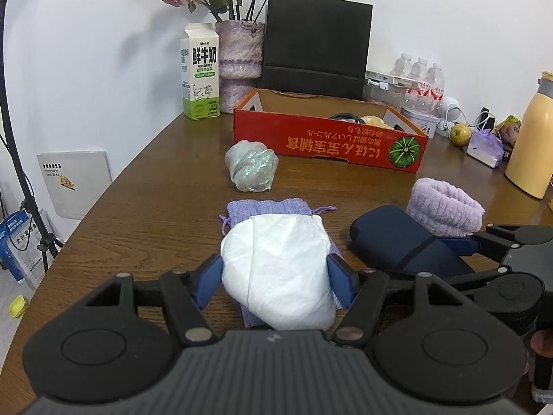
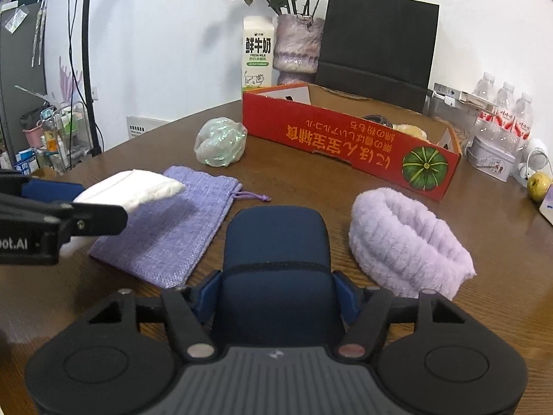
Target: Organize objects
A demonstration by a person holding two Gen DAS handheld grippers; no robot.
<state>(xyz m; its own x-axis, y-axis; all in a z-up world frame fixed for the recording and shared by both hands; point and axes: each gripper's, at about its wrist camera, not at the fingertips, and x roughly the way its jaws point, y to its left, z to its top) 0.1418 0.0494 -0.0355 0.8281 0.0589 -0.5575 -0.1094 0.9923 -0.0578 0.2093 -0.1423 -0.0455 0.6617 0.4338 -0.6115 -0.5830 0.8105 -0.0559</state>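
With the left gripper (image 1: 274, 278) pinching the white padded packet (image 1: 280, 269) above the lilac drawstring pouch (image 2: 166, 221) and the right gripper (image 2: 274, 292) clamping the navy case (image 2: 276, 259) beside that pouch, we keep both grips firm toward the red pumpkin box (image 2: 345, 141) beyond it.
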